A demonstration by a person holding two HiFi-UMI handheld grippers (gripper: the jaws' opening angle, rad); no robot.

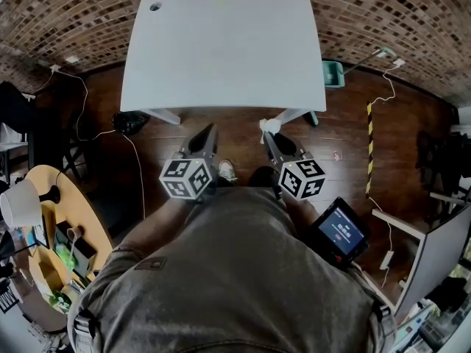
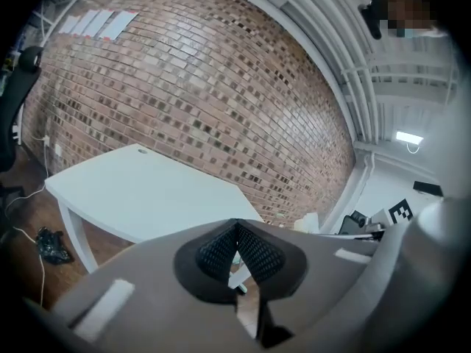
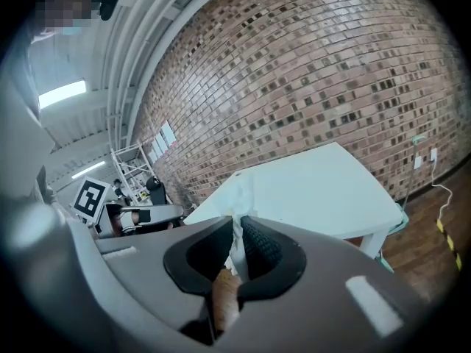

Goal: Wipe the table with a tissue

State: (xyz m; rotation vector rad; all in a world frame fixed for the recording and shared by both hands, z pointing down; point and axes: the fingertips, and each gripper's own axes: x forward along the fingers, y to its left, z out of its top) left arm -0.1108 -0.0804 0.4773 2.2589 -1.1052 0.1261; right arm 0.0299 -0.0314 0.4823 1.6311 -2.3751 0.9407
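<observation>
The right gripper [image 1: 266, 137] pinches a white tissue [image 1: 270, 126] and the left gripper [image 1: 210, 132] is closed on nothing, both short of the white table's [image 1: 221, 50] near edge, so wiping seems not yet begun and the tissue must next reach forward onto the top.

1. I see the table [image 1: 221, 50]: a pale rectangular top on white legs, with a small round hole [image 1: 155, 6] near its far left corner.
2. The tissue [image 1: 271, 126] is white and crumpled. My right gripper [image 1: 267, 135] pinches it between its jaws, just off the table's near edge toward the near right corner.
</observation>
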